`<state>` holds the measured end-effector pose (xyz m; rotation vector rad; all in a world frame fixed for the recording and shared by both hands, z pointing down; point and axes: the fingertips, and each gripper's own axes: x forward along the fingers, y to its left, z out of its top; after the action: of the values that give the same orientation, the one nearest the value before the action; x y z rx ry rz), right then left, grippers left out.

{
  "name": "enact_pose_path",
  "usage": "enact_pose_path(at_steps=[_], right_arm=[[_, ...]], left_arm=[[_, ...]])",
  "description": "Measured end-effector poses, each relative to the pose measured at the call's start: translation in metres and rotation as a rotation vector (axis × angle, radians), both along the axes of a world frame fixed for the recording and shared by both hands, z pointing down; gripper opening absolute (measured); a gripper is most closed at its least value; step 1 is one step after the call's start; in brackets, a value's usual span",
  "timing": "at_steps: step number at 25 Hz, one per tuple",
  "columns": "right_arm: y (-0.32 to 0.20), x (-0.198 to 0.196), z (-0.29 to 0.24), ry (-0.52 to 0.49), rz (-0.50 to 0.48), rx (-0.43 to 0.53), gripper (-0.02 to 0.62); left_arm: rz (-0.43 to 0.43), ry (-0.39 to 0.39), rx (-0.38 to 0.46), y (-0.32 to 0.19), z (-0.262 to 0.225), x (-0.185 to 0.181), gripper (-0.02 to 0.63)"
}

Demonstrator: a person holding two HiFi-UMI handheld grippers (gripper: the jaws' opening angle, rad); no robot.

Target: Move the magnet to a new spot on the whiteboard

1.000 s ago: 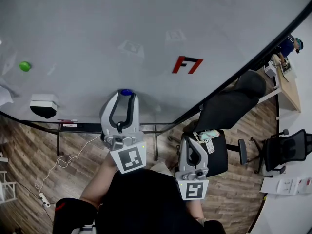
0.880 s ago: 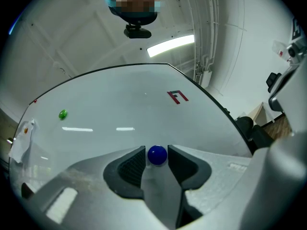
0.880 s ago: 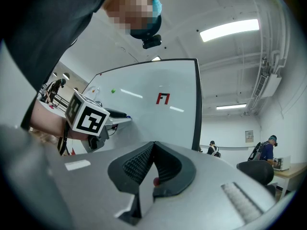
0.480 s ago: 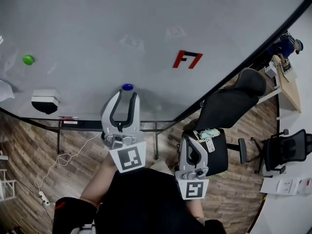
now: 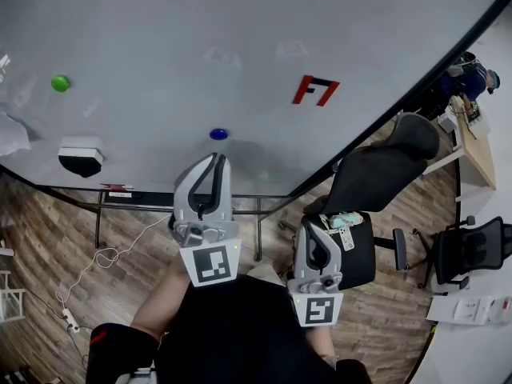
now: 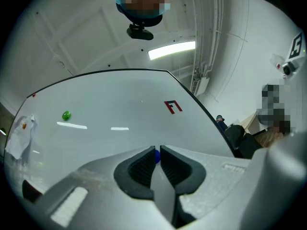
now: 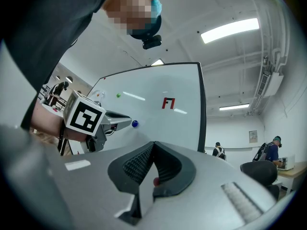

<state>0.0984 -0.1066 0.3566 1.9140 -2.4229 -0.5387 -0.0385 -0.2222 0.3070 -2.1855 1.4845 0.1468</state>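
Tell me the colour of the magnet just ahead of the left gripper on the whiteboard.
The magnet is blue, clearest in the head view.

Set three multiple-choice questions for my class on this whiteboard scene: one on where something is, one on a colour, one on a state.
1. In the head view, where is the blue magnet relative to the red mark?
A. Directly above it
B. Below it and to its left
C. To its right

2. What colour is the magnet above the eraser?
A. Green
B. Yellow
C. Black

3. How do the jaws of the right gripper stand?
A. Wide apart
B. Clamped on the eraser
C. Together

Answers:
1. B: it sits on the whiteboard, lower left of the mark.
2. A: the green magnet is the one over the eraser.
3. C: the right gripper view shows its pads meeting, with no object between them.
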Motion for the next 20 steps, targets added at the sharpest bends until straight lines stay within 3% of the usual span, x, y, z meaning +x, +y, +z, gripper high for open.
enact_pose_path(at_steps=[3,20], right_arm=[[0.001,-0.005,-0.001,-0.002,-0.012,0.005,0.001],[0.008,-0.036,-0.002,0.000,-0.074,0.024,0.000]], left_arm=[[-0.006,0.002,-0.002,0.004,0.001,-0.006,0.004],[0.103,-0.024,0.008,0.044,0.015,-0.016,0.002]])
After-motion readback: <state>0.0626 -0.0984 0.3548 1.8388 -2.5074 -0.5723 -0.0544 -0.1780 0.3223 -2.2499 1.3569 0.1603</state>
